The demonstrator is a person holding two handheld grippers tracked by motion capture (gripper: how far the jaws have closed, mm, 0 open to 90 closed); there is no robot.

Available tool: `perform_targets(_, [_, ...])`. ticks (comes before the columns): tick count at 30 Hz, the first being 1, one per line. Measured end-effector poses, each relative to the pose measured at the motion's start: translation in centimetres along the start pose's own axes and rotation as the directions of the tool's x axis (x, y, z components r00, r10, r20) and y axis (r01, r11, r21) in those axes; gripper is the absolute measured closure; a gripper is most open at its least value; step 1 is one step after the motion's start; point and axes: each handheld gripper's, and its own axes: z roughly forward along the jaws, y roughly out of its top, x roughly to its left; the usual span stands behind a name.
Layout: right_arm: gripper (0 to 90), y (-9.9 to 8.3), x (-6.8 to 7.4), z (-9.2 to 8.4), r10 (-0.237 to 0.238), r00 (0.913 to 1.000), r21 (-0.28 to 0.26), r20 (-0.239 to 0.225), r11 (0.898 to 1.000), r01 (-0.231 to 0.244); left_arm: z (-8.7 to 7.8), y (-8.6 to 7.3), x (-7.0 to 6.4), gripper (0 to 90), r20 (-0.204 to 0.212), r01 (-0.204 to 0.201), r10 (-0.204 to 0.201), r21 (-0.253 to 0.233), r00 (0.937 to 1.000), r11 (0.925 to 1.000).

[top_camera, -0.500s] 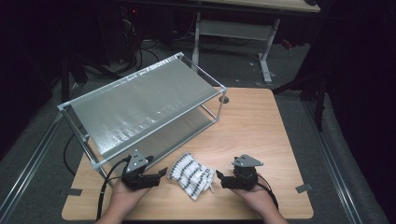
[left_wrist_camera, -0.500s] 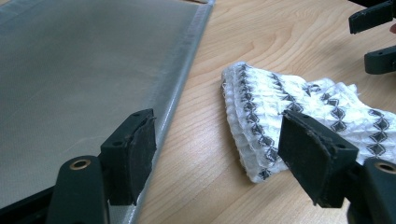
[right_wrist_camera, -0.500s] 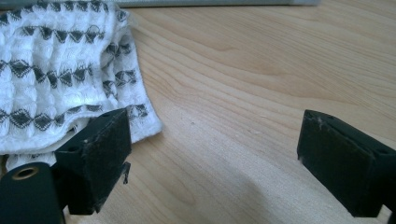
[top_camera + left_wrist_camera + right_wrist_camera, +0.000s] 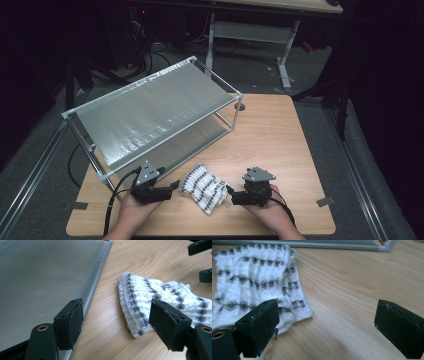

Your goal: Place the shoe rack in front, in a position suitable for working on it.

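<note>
A white cloth with rows of black diamonds (image 4: pixel 204 189) lies folded and rumpled on the wooden table (image 4: pixel 280 135) near its front edge. My left gripper (image 4: pixel 172 190) rests just left of it, pointing at it, with its jaws open. In the left gripper view (image 4: pixel 116 312) nothing lies between the pads, and the cloth (image 4: pixel 155 297) is just beyond the right jaw. My right gripper (image 4: pixel 231 196) sits at the cloth's right edge, also open. In the right gripper view (image 4: pixel 328 312) bare wood shows between the jaws, with the cloth (image 4: pixel 254 277) behind the left jaw.
A metal-framed rack with two grey mesh shelves (image 4: pixel 150 110) stands tilted across the table's back left; its lower shelf (image 4: pixel 37 277) comes close to my left gripper. Bare wood lies to the right. Tape strips (image 4: pixel 325 201) mark the front corners.
</note>
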Motion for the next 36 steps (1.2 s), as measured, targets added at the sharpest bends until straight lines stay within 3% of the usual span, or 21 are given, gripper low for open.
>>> perform_targets(8, [1.2, 1.2, 3.1, 0.1, -0.092, 0.9957, -0.001, -0.011, 0.996, 0.092, 0.2, 0.0, -0.1, 26.8, 0.011, 0.0, 0.0, 0.002, 0.9999, 1.0])
perform_targets(10, [0.9, 1.4, 3.9, 0.2, -0.108, 0.9935, -0.005, -0.035, 0.994, 0.108, 0.2, 0.0, -0.1, 25.5, 0.01, -0.004, 0.004, 0.003, 0.9999, 1.0])
perform_targets(16, [0.8, 1.6, 5.5, 1.0, -0.08, 0.99, 0.007, -0.116, 0.997, 0.081, 0.3, 0.0, -0.2, 19.8, 0.024, 0.001, -0.002, 0.009, 0.9997, 1.0])
perform_targets(22, [13.4, 1.5, 6.0, 2.6, -0.074, 0.9867, 0.069, -0.145, 0.994, 0.085, 0.2, 0.1, -0.4, 18.1, 0.043, -0.005, 0.005, -0.001, 0.999, 1.0])
perform_targets(29, [14.7, 1.0, 6.2, 3.9, -0.089, 0.9825, 0.133, -0.164, 0.985, 0.111, 0.2, 0.1, -0.4, 16.3, 0.037, -0.005, 0.005, -0.001, 0.9993, 1.0])
perform_targets(36, [19.8, 0.7, 5.8, 4.1, -0.073, 0.9792, 0.131, -0.19, 0.986, 0.099, 0.2, 0.2, -0.4, 16.5, 0.038, -0.011, 0.011, -0.003, 0.9992, 0.9999])
